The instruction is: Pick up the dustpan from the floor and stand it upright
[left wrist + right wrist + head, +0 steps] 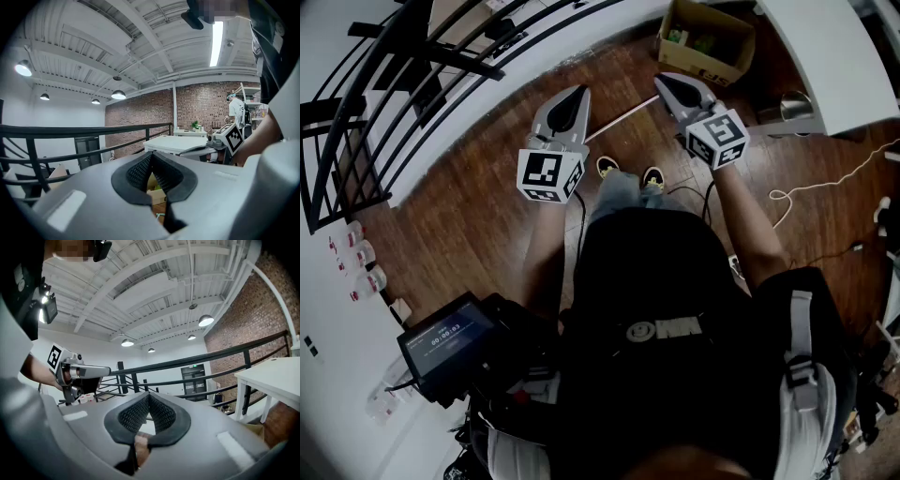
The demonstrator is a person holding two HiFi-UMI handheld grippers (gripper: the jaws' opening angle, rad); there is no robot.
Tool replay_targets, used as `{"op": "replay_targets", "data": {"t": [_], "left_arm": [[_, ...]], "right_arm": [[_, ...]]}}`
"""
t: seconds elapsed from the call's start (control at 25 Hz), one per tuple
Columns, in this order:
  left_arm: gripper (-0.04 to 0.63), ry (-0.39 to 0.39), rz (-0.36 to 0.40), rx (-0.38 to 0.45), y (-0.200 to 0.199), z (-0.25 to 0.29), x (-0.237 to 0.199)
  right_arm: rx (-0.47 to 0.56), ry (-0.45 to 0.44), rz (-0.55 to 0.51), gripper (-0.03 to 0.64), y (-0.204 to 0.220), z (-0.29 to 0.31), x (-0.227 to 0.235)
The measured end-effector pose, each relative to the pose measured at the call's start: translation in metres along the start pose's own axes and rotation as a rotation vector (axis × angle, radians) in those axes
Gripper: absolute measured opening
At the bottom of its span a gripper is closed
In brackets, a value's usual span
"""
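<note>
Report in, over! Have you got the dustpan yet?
Left gripper shut, empty. Right gripper shut, empty. Dustpan not in sight. Cardboard box ahead.

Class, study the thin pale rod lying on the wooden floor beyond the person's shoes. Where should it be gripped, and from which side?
Take the rod at its middle, from above, jaws across it. It is thin and lies flat on the floor, so likely only the top is open; both ends are hidden.

A cardboard box (705,42) sits on the floor (487,216) between a railing (412,84), left, and a table (825,56), right.
</note>
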State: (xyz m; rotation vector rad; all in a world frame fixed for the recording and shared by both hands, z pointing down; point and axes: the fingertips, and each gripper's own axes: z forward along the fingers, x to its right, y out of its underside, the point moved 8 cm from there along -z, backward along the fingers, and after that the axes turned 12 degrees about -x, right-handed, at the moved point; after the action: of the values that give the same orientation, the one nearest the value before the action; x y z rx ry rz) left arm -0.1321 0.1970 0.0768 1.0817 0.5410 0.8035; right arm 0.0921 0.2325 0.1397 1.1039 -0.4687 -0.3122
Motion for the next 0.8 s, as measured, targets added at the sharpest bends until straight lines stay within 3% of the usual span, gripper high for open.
{"op": "replay_targets", "data": {"t": [0.16, 0.36, 0.64, 0.8], "left_arm": [[0.017, 0.014, -0.021, 0.003, -0.001, 0.001, 0.003], [0.017, 0.053, -0.067, -0.007, 0.005, 0.056, -0.064], [0.017, 0.079, -0.073, 0.040, -0.001, 0.060, -0.061], [0.017, 0.112, -0.098, 0.013, 0.017, 0.101, -0.111]], "right_arm": [[-0.010, 0.005, -0.020, 0.005, -0.002, -0.005, 0.003], [-0.073, 0.031, -0.013, 0.005, -0.018, 0.057, 0.036], [-0.090, 0.053, -0.067, 0.005, -0.032, 0.046, 0.033], [-0.140, 0.065, -0.061, 0.005, -0.039, 0.097, 0.058]]}}
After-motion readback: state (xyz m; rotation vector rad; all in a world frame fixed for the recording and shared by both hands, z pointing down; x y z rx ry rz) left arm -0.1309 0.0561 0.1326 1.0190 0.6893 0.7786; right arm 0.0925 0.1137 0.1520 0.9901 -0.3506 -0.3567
